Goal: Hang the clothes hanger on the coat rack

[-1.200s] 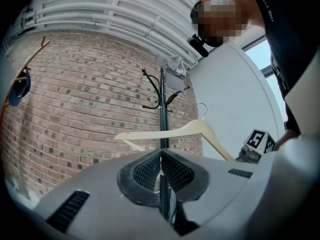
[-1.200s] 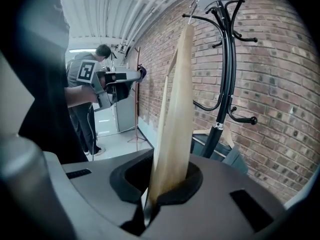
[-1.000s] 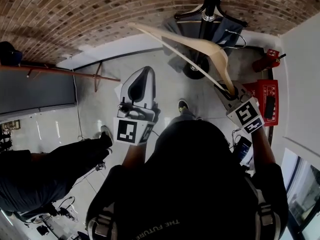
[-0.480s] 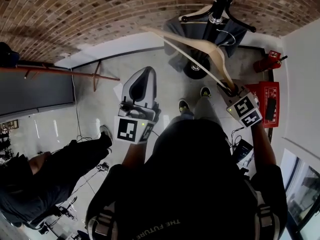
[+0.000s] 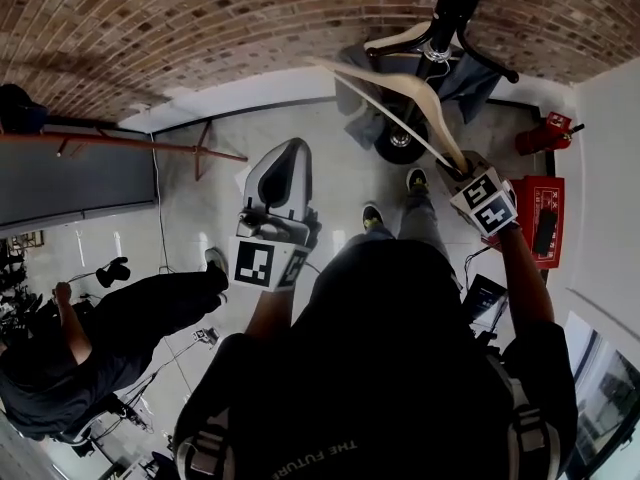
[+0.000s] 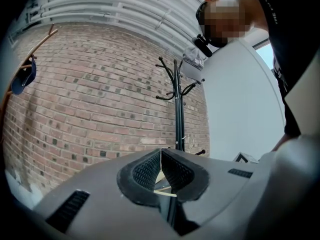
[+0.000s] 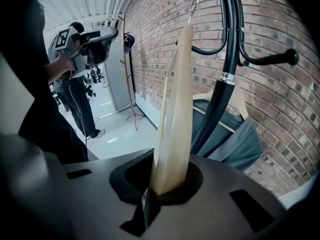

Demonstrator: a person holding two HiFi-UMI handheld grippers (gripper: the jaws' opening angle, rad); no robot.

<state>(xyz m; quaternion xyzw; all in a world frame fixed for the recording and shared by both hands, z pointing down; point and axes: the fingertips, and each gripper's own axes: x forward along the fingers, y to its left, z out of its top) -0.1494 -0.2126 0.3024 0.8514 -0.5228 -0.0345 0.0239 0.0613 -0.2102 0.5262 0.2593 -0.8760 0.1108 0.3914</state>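
Observation:
My right gripper (image 5: 462, 171) is shut on one end of a pale wooden clothes hanger (image 5: 400, 93), held up close beside the black coat rack (image 5: 455, 8). In the right gripper view the clothes hanger (image 7: 172, 114) rises from the jaws, its metal hook (image 7: 192, 6) up near the rack's curved arms, right beside the coat rack (image 7: 225, 69) pole. A grey-blue garment on another hanger (image 7: 232, 139) hangs on the rack. My left gripper (image 5: 283, 173) is held up at centre, jaws shut with nothing in them. The coat rack (image 6: 177, 109) stands ahead in the left gripper view.
A brick wall (image 5: 200, 28) runs behind the rack. The rack's round base (image 5: 400, 146) stands on the pale floor. A red box (image 5: 540, 223) sits by the right wall. A second person (image 5: 90, 338) stands at left. A wooden rack (image 7: 125, 69) stands farther along the wall.
I have stepped closer to the coat rack. My right gripper has carried the hanger up and toward the rack's arms. The left gripper has stayed about where it was.

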